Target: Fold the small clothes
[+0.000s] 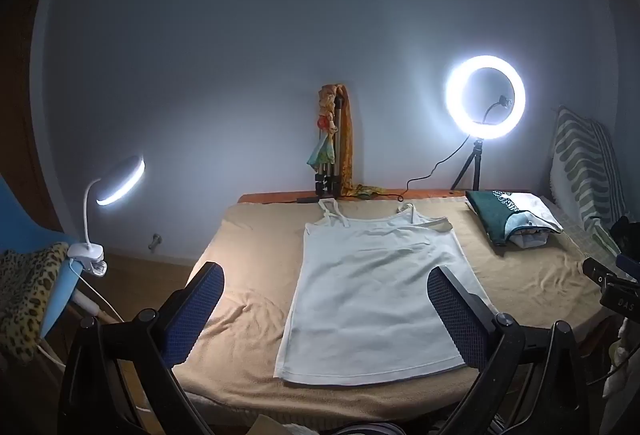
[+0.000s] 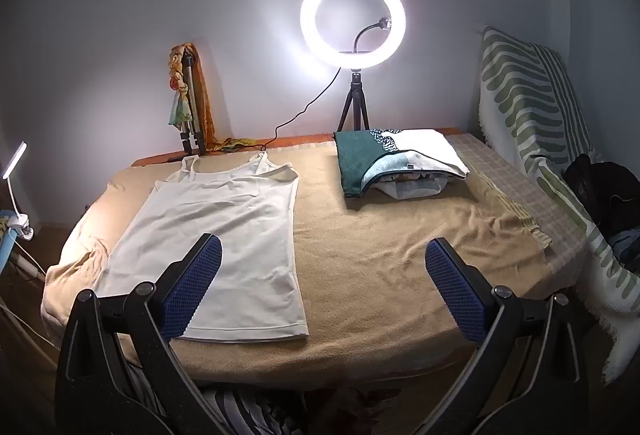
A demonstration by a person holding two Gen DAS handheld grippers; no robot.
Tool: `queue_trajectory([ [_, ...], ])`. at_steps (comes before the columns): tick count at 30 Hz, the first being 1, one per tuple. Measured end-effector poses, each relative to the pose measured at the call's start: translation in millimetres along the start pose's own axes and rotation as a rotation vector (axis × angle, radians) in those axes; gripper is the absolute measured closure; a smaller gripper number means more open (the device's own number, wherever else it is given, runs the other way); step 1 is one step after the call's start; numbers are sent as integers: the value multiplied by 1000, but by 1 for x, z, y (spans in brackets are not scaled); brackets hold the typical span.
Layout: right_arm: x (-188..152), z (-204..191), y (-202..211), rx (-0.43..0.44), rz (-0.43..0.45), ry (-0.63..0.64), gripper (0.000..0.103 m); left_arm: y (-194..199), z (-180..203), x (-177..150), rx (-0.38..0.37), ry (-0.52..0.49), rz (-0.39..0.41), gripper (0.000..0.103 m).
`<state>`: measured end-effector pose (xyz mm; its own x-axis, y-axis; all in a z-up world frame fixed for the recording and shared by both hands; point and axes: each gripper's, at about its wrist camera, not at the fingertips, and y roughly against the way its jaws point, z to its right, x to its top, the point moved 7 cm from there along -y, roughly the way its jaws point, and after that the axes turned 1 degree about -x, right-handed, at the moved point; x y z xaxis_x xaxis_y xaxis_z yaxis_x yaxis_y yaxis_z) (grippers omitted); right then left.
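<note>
Jaws on both of your tools stand wide apart, and neither has hold of anything. Your left gripper (image 1: 326, 275) fills the bottom of the left wrist view, its blue ribbed pads (image 1: 200, 311) hanging above the near edge of the bed. Your right gripper (image 2: 324, 251) sits the same way at the bottom of the right wrist view, with its pads (image 2: 452, 291) just as far apart.

Between the left tool's fingers you see the white camisole (image 1: 372, 287) lying flat and unfolded on the tan blanket (image 1: 248, 275). Its long axis runs from the bottom of the frame toward the top: the hem is at the near edge, and the thin straps (image 1: 332, 211) point away toward the wall. In the right wrist view the same camisole (image 2: 224, 235) lies in the lower left, with its lower part behind your left-hand finger and open blanket (image 2: 380, 243) between the pads.

Further out, to the upper right of the camisole, a stack of folded clothes (image 2: 396, 161) rests on the blanket, well apart from it. Behind that a lit ring light (image 2: 352, 19) stands on a small tripod. A folded tripod draped with a scarf (image 2: 188, 95) leans on the wall, and a clip lamp (image 1: 120, 181) glows at the left.
</note>
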<state>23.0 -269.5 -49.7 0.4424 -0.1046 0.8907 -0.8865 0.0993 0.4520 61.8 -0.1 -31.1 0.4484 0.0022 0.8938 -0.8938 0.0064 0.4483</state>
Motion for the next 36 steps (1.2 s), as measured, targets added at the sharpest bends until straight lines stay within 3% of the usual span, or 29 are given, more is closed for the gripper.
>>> queue_trajectory([
  [4,0,0,0,-8,8,12,0,6,-7,1,-4,22,27,0],
  [9,1,0,0,-4,7,14,0,4,-3,3,15,22,-1,0],
  [36,7,-8,6,3,22,8,0,13,-2,7,7,30,17,0],
])
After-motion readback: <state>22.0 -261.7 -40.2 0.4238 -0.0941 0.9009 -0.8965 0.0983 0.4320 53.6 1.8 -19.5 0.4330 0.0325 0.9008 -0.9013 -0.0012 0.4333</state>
